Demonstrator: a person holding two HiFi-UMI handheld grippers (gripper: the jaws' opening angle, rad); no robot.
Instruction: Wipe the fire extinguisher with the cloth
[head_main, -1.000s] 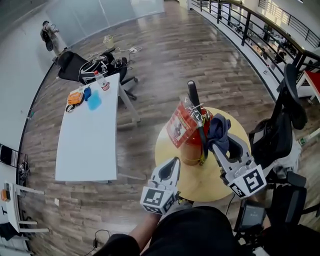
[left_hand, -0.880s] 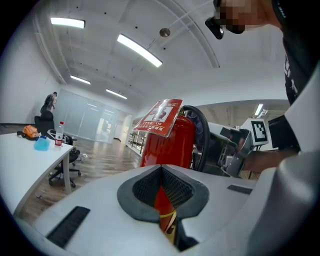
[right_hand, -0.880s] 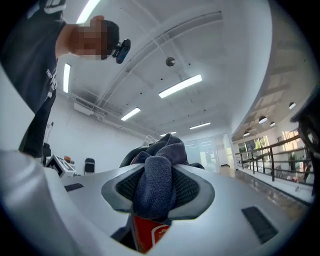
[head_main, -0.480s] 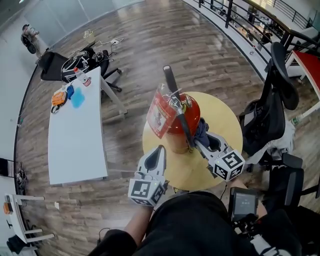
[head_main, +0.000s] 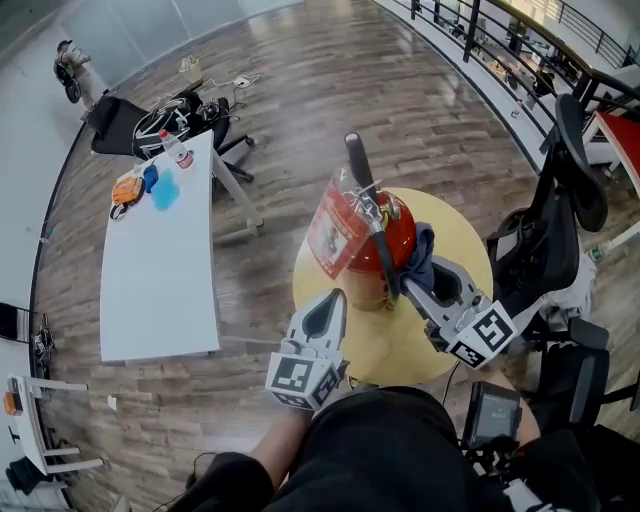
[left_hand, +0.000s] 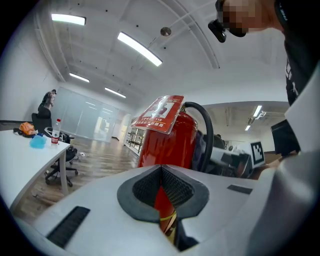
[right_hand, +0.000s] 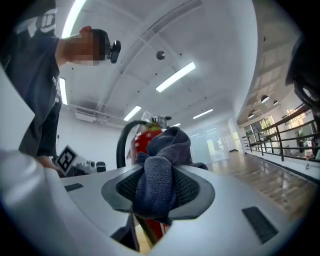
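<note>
A red fire extinguisher (head_main: 375, 250) with a black hose and a hanging red-and-white tag (head_main: 335, 236) stands on a round yellow table (head_main: 455, 240). My right gripper (head_main: 425, 283) is shut on a dark blue cloth (head_main: 420, 256), which presses against the extinguisher's right side. In the right gripper view the cloth (right_hand: 162, 170) bunches between the jaws, the red cylinder (right_hand: 150, 137) just behind it. My left gripper (head_main: 335, 303) is shut and empty, close to the extinguisher's near-left side. The left gripper view shows the cylinder (left_hand: 167, 142) right ahead of the shut jaws.
A long white table (head_main: 160, 270) stands at the left, with a bottle (head_main: 176, 150) and small blue and orange items at its far end. Black office chairs (head_main: 150, 125) sit behind it. Another chair (head_main: 560, 230) and a railing lie at the right.
The right gripper and its cloth rose a little along the extinguisher's right side after dipping lower half a second ago. The left gripper stayed shut near the base.
</note>
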